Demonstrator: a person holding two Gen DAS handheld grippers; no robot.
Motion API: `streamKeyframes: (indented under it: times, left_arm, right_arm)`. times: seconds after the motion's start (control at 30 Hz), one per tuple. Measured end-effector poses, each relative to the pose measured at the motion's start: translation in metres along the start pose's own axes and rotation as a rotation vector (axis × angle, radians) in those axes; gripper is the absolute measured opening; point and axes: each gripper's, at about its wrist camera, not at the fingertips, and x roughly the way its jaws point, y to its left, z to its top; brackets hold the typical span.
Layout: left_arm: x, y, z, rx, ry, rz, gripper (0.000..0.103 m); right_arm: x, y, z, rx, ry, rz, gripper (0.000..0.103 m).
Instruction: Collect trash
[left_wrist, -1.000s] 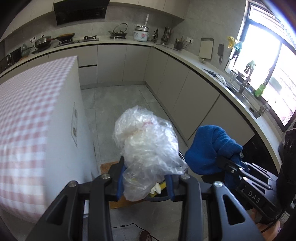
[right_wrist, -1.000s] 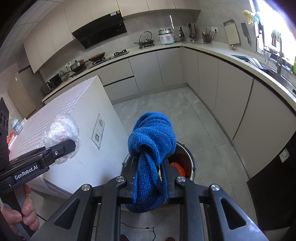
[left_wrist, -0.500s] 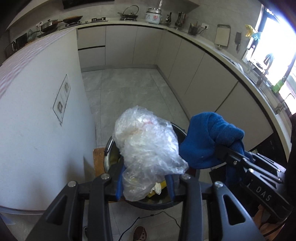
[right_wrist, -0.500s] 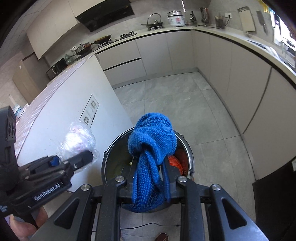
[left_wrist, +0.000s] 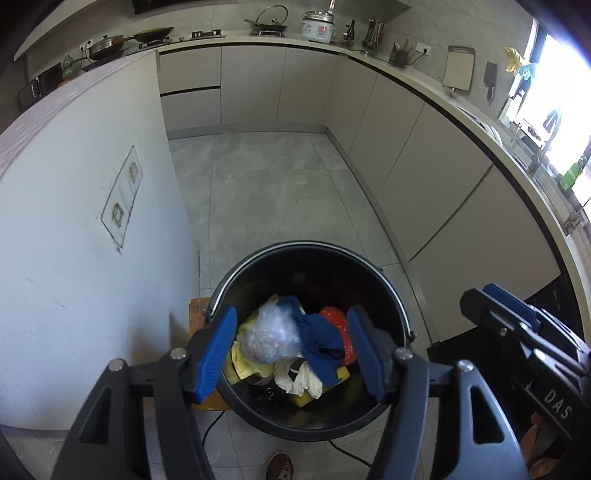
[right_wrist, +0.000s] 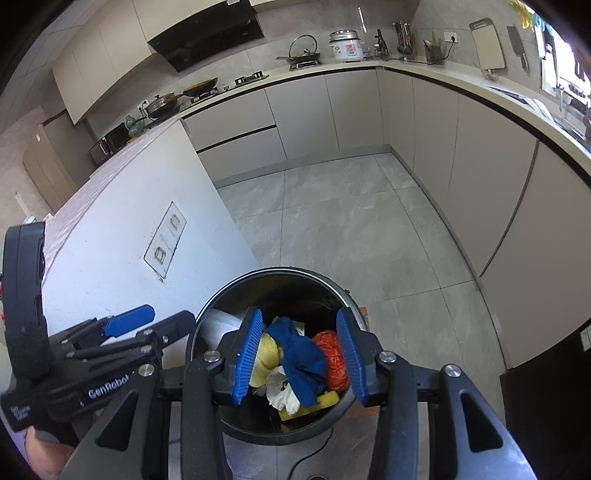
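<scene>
Nearest the lens in the left wrist view, the left gripper (left_wrist: 291, 347) has just been opening; its blue pads stand well apart with nothing pressed between them. The right gripper (right_wrist: 299, 358) has likewise just been opening and grips nothing, its jaws narrower than the left's.

Straight below both pairs of fingers sits the black trash bucket (left_wrist: 310, 247), resting on a low wooden board (left_wrist: 195, 314) against the white island wall (left_wrist: 74, 229). Inside it lie the crumpled clear plastic bag (left_wrist: 271, 338), toward the left gripper's side, and the blue knitted cloth (right_wrist: 301, 354), draped across the middle with its length running from the bucket's far side toward the cameras. An orange mesh wad (right_wrist: 332, 356), yellow scraps and white paper lie around them.

So the trash lies beneath and slightly ahead of both grippers, neither hand clearly nearer, and both pieces look already dropped. The coming move is probably a lift straight up and away from the rim, back toward whatever trash remains out of view. Beyond the bucket the grey tiled floor (right_wrist: 332, 221) runs to the cabinets.
</scene>
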Motion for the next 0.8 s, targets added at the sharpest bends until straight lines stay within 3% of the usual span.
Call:
streamKeyframes:
  times: [0.23, 0.5, 0.8]
  left_arm:
    - [-0.049, 0.000, 0.000, -0.012, -0.055, 0.031, 0.065]
    - [-0.118, 0.015, -0.005, -0.016, -0.117, 0.041, 0.065]
    - [-0.203, 0.054, -0.034, -0.023, -0.209, 0.090, 0.078]
  right_arm:
    - [-0.031, 0.012, 0.002, 0.000, 0.000, 0.008, 0.046]
    - [-0.081, 0.054, 0.000, -0.037, -0.002, 0.035, 0.052]
    - [-0.162, 0.123, -0.027, -0.076, -0.080, 0.036, 0.063]
